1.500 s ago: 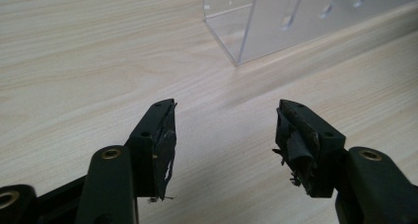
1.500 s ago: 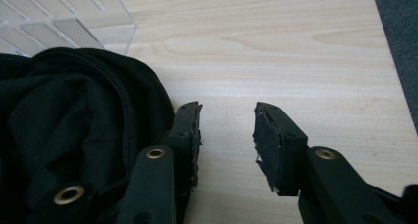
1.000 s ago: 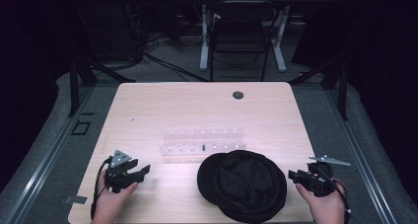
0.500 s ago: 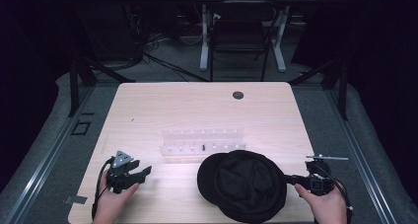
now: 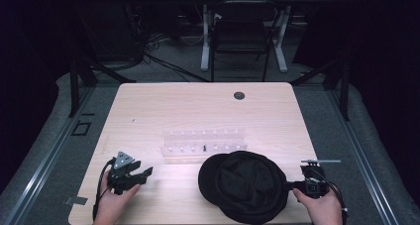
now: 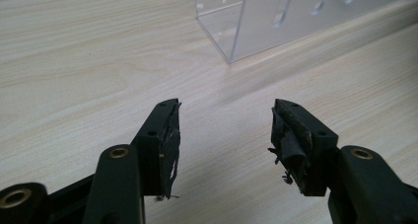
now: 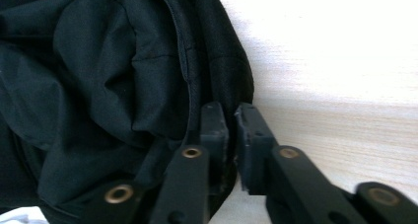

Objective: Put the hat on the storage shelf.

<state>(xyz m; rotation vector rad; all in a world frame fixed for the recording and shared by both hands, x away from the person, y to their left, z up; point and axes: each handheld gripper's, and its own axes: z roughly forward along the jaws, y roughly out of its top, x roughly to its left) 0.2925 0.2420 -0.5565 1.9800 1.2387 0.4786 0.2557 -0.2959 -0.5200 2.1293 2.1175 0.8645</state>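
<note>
A crumpled black fabric hat (image 5: 242, 185) lies at the table's front right. My right gripper (image 5: 293, 186) reaches in from the right and its jaws have just been closing. They now stand shut on the hat's (image 7: 98, 86) right rim, with the folded edge pinched between the right gripper's (image 7: 230, 110) tips. At the front left, my left gripper (image 5: 145, 173) rests low over bare wood. In its own view the left gripper (image 6: 224, 118) is open with nothing between its worn pads.
A clear plastic rack (image 5: 203, 141) with several slots stands mid-table just behind the hat, and its corner (image 6: 236, 21) is ahead of the left gripper. The wooden table (image 5: 198, 106) has a round grommet hole (image 5: 239, 95) at the back. A chair (image 5: 240, 36) stands beyond the far edge.
My right gripper has shifted left up to the hat and shut on its rim. The left gripper has stayed put and open.
</note>
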